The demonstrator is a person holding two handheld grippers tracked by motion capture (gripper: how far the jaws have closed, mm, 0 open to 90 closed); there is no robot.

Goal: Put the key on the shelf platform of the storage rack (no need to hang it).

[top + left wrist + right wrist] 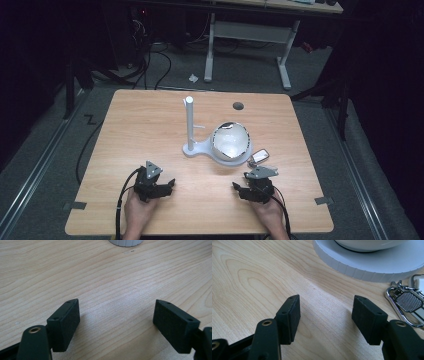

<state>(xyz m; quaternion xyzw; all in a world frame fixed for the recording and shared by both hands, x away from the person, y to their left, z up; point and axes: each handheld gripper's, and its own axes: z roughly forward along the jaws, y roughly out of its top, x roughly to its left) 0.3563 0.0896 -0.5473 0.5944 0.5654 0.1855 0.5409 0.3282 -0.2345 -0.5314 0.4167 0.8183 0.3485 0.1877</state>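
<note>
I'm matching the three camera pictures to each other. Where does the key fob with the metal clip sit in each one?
High view: key fob right of centre, beside the white stand's base.
Left gripper view: not in it.
Right gripper view: key fob at the right edge.
Shared landmark: the white stand's base.

Bright, evenly lit tabletop; dark, dim surroundings
</note>
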